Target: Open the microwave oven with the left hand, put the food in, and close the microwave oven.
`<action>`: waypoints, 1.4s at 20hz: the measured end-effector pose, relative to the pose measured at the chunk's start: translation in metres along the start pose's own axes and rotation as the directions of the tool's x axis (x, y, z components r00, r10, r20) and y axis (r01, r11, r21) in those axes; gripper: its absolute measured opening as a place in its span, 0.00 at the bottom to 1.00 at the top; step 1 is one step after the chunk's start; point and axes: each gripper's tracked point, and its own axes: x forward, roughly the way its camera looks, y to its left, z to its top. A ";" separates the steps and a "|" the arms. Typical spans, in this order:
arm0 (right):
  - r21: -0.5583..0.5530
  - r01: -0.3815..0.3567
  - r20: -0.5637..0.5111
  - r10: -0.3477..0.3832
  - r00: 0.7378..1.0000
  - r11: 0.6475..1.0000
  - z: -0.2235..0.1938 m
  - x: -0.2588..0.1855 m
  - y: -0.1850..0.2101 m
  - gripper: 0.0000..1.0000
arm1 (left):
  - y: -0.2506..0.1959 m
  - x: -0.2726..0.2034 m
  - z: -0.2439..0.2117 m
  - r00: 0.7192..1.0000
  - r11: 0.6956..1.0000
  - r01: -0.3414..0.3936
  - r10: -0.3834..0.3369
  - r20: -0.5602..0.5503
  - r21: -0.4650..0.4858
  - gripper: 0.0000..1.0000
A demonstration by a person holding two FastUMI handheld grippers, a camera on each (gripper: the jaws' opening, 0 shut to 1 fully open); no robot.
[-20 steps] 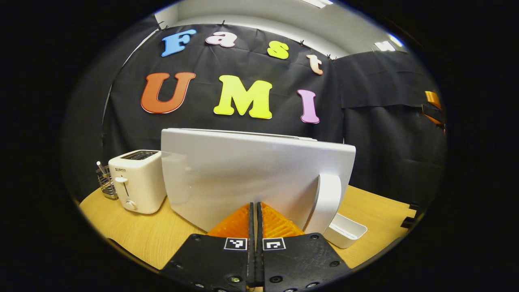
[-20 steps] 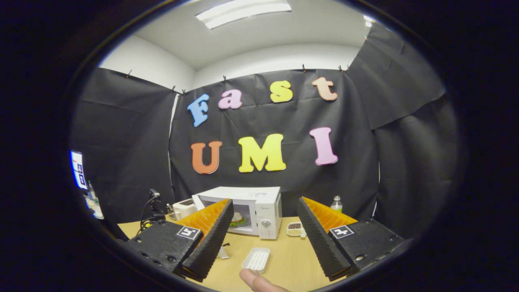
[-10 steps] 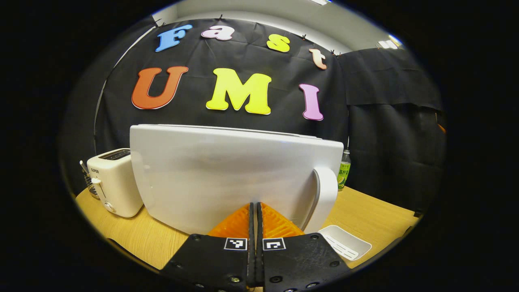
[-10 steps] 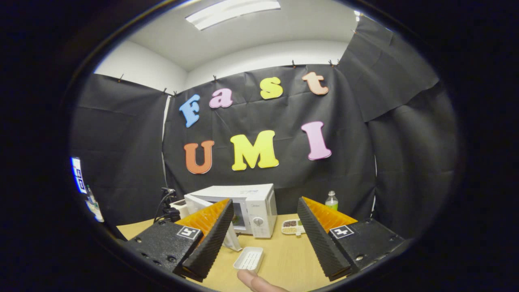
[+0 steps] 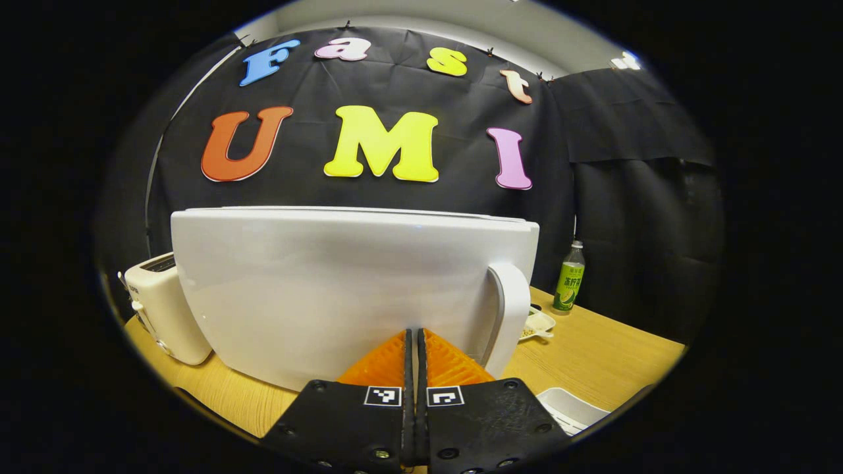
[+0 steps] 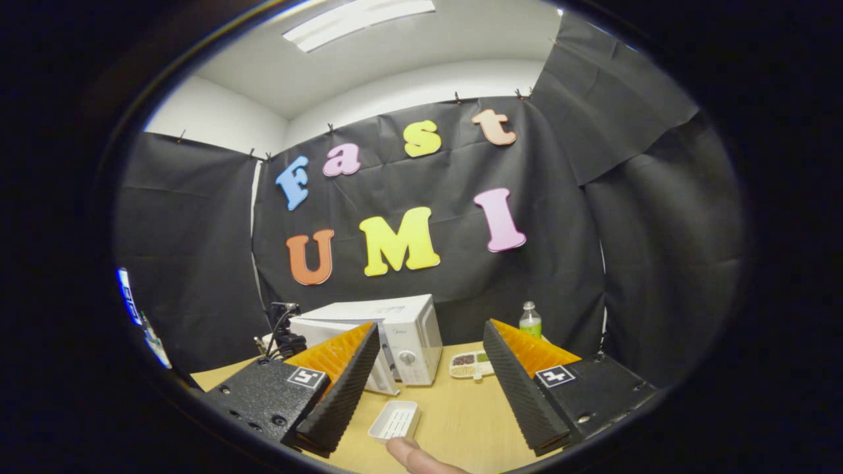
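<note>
Microwave oven point(image 6: 395, 332) stood toward the far edge of the table point(image 6: 461, 415), its white door point(image 5: 342, 289) swung close to shut, though whether it had latched could not be told. In the left gripper view the left hand-held gripper point(image 5: 415, 345) had its two fingers pressed together with nothing between them, their tips right at the lower part of the door's outer face, just beside the white door handle point(image 5: 510, 316). A white toaster point(image 5: 164, 306) sat at the table's left edge beside the oven, and a green bottle point(image 5: 568, 283) stood near the far right. In the right gripper view the right hand-held gripper point(image 6: 428, 375) hung well back from the oven with its fingers spread wide apart, holding nothing. An empty white tray point(image 6: 394, 421) lay near the front edge, a compartment dish point(image 6: 471, 364) of food sat beside the oven, and a fingertip point(image 6: 421, 456) showed at the bottom.
</note>
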 end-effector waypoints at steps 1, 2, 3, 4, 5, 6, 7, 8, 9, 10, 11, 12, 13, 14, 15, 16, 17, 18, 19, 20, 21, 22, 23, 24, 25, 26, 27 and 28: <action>-0.005 0.005 -0.001 -0.005 1.000 1.000 0.001 -0.002 -0.003 0.91 | 0.001 0.007 0.002 1.000 1.000 -0.008 0.008 0.001 -0.006 0.00; -0.009 0.011 -0.001 -0.011 1.000 1.000 0.003 -0.004 -0.005 0.91 | 0.002 0.014 0.005 1.000 1.000 -0.019 0.019 -0.002 -0.011 0.00; -0.013 0.018 0.001 -0.018 1.000 1.000 0.004 -0.006 -0.006 0.91 | 0.003 0.022 0.007 0.999 0.999 -0.033 0.033 -0.006 -0.019 0.00; -0.018 0.023 0.003 -0.023 1.000 1.000 0.006 -0.008 -0.006 0.91 | 0.006 0.027 0.006 0.998 0.998 -0.051 0.050 -0.022 -0.026 0.00; -0.024 0.029 0.002 -0.029 1.000 0.999 0.005 -0.009 -0.007 0.91 | 0.007 0.031 0.010 0.998 0.998 -0.059 0.059 -0.005 -0.014 0.00; -0.030 0.035 -0.001 -0.035 0.999 0.999 0.005 -0.012 -0.007 1.00 | 0.011 0.037 0.003 0.997 0.998 -0.067 0.068 -0.034 0.004 0.00; -0.032 0.038 -0.001 -0.038 0.999 0.999 0.006 -0.017 -0.007 0.91 | 0.010 0.035 0.005 0.998 0.998 -0.060 0.060 -0.023 0.004 0.00; -0.036 0.041 -0.003 -0.041 0.999 0.999 0.007 -0.021 -0.007 0.91 | 0.009 0.036 0.007 0.998 0.999 -0.054 0.053 -0.030 -0.006 0.00; -0.035 0.043 -0.004 -0.044 0.999 0.998 0.007 -0.027 -0.007 0.91 | 0.009 0.034 0.004 0.998 0.998 -0.049 0.048 -0.051 -0.027 0.00; -0.036 0.047 -0.009 -0.048 0.999 0.998 0.007 -0.031 -0.005 0.92 | 0.009 0.033 0.006 0.998 0.998 -0.048 0.046 -0.053 -0.047 0.00; -0.044 0.056 -0.013 -0.057 0.998 0.997 0.007 -0.035 -0.006 0.91 | 0.008 0.033 0.004 0.997 0.997 -0.051 0.047 -0.066 -0.064 0.00; -0.055 0.068 -0.018 -0.069 0.997 0.996 0.007 -0.040 -0.007 0.91 | 0.009 0.032 0.003 0.996 0.996 -0.059 0.054 -0.074 -0.067 0.00; -0.062 0.075 -0.020 -0.077 0.997 0.995 0.007 -0.044 -0.007 0.91 | 0.012 0.030 -0.002 0.993 0.996 -0.075 0.070 -0.099 -0.051 0.00; -0.067 0.077 -0.021 -0.078 0.997 0.995 0.008 -0.049 -0.004 1.00 | 0.018 0.028 -0.010 0.987 0.994 -0.105 0.101 -0.124 -0.027 0.00; -0.075 0.079 -0.024 -0.081 0.996 0.994 0.007 -0.054 -0.003 0.91 | 0.023 0.024 -0.019 0.982 0.993 -0.116 0.113 -0.152 -0.010 0.00; -0.084 0.083 -0.024 -0.085 0.996 0.993 0.007 -0.059 -0.002 0.91 | 0.023 0.017 -0.025 0.979 0.993 -0.119 0.118 -0.167 0.001 0.00; -0.088 0.089 -0.027 -0.092 0.995 0.992 0.007 -0.062 -0.002 0.91 | 0.023 0.010 -0.030 0.978 0.993 -0.118 0.117 -0.173 0.004 0.00; -0.089 0.093 -0.032 -0.096 0.995 0.992 0.006 -0.065 -0.002 0.91 | 0.022 0.003 -0.036 0.978 0.994 -0.110 0.108 -0.181 0.000 0.00; -0.091 0.098 -0.039 -0.102 0.994 0.991 0.005 -0.066 -0.001 0.91 | 0.019 -0.007 -0.042 0.976 0.995 -0.103 0.102 -0.191 0.000 0.00; -0.091 0.106 -0.048 -0.110 0.993 0.990 0.003 -0.067 -0.002 0.91 | 0.017 -0.016 -0.049 0.974 0.995 -0.104 0.104 -0.199 0.006 0.00; -0.086 0.111 -0.057 -0.116 0.992 0.990 0.000 -0.067 -0.002 0.91 | 0.016 -0.029 -0.053 0.972 0.994 -0.106 0.107 -0.208 0.019 0.01; -0.079 0.115 -0.068 -0.120 0.990 0.990 -0.003 -0.068 -0.002 0.91 | 0.018 -0.039 -0.057 0.969 0.992 -0.121 0.126 -0.213 0.040 0.15; -0.073 0.118 -0.077 -0.124 0.989 0.990 -0.006 -0.070 -0.001 0.91 | 0.020 -0.052 -0.056 0.966 0.987 -0.145 0.156 -0.207 0.066 0.12; -0.068 0.121 -0.084 -0.127 0.988 0.990 -0.008 -0.071 0.001 0.92 | 0.021 -0.061 -0.056 0.965 0.985 -0.158 0.170 -0.199 0.073 0.14; -0.067 0.119 -0.092 -0.125 0.988 0.991 -0.010 -0.073 0.003 0.91 | 0.021 -0.075 -0.051 0.963 0.981 -0.178 0.190 -0.193 0.077 0.37; -0.068 0.121 -0.104 -0.127 0.986 0.990 -0.013 -0.074 0.005 0.91 | 0.020 -0.087 -0.045 0.961 0.978 -0.195 0.207 -0.186 0.077 0.40; -0.071 0.125 -0.112 -0.132 0.985 0.990 -0.015 -0.077 0.006 0.92 | 0.015 -0.100 -0.035 0.962 0.977 -0.203 0.211 -0.174 0.066 0.58; -0.075 0.131 -0.112 -0.138 0.984 0.989 -0.015 -0.080 0.007 0.92 | 0.008 -0.113 -0.024 0.966 0.979 -0.199 0.204 -0.161 0.052 0.76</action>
